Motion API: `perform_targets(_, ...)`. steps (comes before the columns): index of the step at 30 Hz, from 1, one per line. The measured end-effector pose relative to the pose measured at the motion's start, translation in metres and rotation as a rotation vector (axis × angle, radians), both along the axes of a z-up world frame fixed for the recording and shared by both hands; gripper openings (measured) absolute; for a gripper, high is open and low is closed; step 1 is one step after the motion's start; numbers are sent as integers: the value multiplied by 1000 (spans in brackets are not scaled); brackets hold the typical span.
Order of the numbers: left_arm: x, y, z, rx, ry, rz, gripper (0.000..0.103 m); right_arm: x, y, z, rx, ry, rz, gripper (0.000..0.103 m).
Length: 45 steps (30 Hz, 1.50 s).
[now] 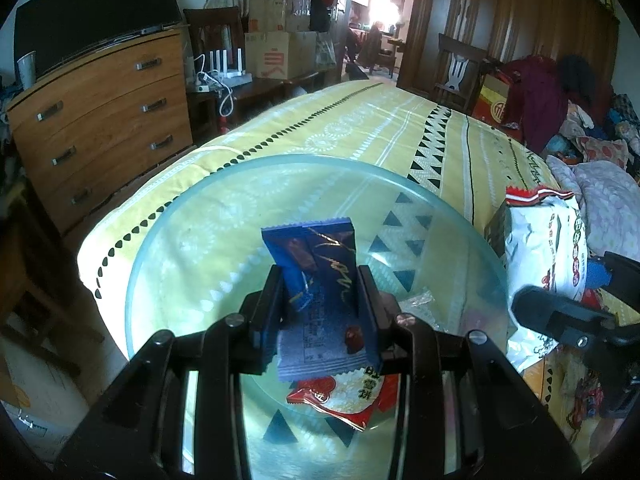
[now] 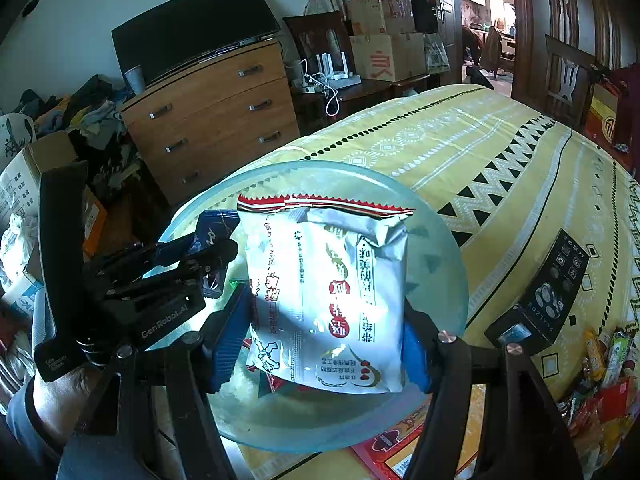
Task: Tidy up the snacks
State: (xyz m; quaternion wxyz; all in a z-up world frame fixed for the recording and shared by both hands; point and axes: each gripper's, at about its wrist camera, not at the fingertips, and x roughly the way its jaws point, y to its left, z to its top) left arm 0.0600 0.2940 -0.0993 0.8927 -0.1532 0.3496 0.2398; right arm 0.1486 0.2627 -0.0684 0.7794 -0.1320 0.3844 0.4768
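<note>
A bed covered in a yellow patterned sheet [image 1: 360, 128] carries a large, round, clear glass plate [image 1: 192, 216], set near the sheet's left edge.

The left gripper [image 1: 324, 280] hangs over the middle of the plate. Its two black jaws pinch a blue snack packet [image 1: 316, 256] by its long sides, so the packet stands nearly upright with its sealed top edge pointing away from the camera. Holding it by the sides probably leaves the flat faces free, so it can be laid down cleanly. Beneath it, already lying on the glass near the plate's front rim, is a red and white rice cracker packet [image 1: 344, 396].

The right gripper [image 2: 326, 316] holds a larger silver-white snack bag [image 2: 324, 292] with a red serrated top seal. Its blue-padded jaws stand fairly wide apart and press on the bag's two sides. The bag hangs upright above the right half of the plate, its print upside down to the camera. Both snacks seem poised over the plate because that is where the snacks are being gathered.

At the bed's right edge lie a black box [image 2: 548, 292] and a loose pile of mixed snack wrappers [image 2: 604, 384], probably waiting to be sorted.
</note>
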Motion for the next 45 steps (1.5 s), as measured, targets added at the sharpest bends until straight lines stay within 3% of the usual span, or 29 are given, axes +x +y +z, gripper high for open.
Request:
perform_targets(14,2,0,-5,-8,23,5,40,2,2,-7,-16,17,1,71)
perform_targets(18,2,2,-6,-9,23,14,64,0,6,-12,-39,19,6,73)
perform_targets(24,1,2,-4,-8,16,16,78,-2,5,-10,-26,15,0,76)
perform_targets(28,-2,-8,12,8,-27,6,88,-12,-12,6,37,-20,-6,76)
perform_targets(31,-9,-27,36,55,-99,-26,101,-29,-52,23,116,-93,-39,79)
perform_targets(33,-13,-52,55,118,-162,-79,103,-42,-99,22,157,-125,-109,84)
perform_targets(35,-14,-88,68,190,-210,-159,103,-50,-154,5,161,-115,-197,85)
perform_targets(37,-11,-121,70,207,-225,-236,103,-53,-206,-19,131,-83,-289,85)
perform_targets(41,6,-198,52,117,-214,-460,103,-55,-330,-95,-32,51,-515,85)
perform_targets(45,27,-261,9,7,-116,-621,103,-50,-427,-142,-104,235,-681,85)
